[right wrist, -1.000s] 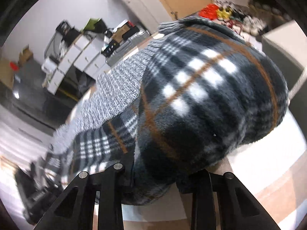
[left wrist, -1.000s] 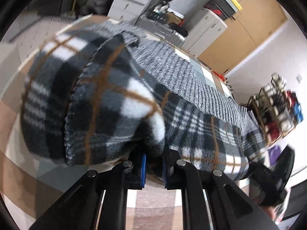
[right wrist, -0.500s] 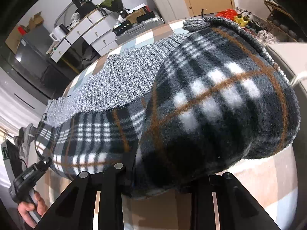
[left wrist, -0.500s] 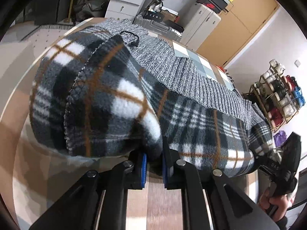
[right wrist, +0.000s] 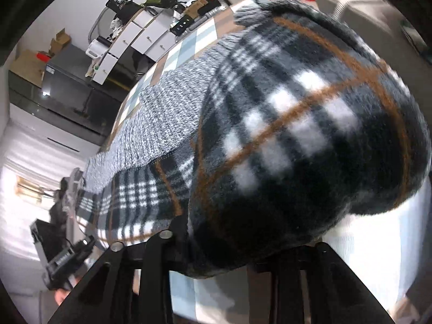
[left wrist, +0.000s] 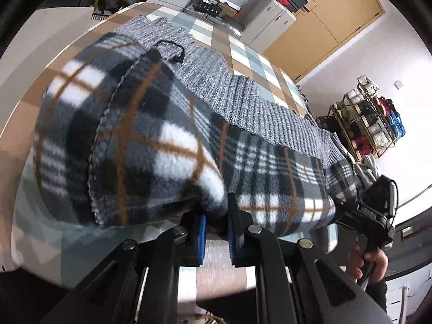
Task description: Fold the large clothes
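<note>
A large plaid fleece garment point(left wrist: 167, 145) with a grey knit part point(left wrist: 243, 100) lies spread across the checked table point(left wrist: 243, 51). My left gripper point(left wrist: 216, 216) is shut on a bunched plaid edge that sits between its blue pads point(left wrist: 202, 239). In the right wrist view the same plaid fabric point(right wrist: 297, 135) bulges over my right gripper point(right wrist: 221, 245). Its jaws are opening, with fabric still between them and the pads hidden. Each gripper shows in the other's view: the right gripper point(left wrist: 375, 210) at the garment's far end, and the left gripper point(right wrist: 67, 256) in a hand.
White drawer units point(right wrist: 129, 40) and a suitcase stand beyond the table's far side. Wooden wardrobes point(left wrist: 337, 13) and a shoe rack point(left wrist: 372, 124) line the wall on the right. The table's near edge point(left wrist: 81, 283) lies just under the left gripper.
Both grippers have moved across the table with the lifted plaid edge. More checked tablecloth now shows beyond the grey knit part, and the table's near edge has come into the left view.
</note>
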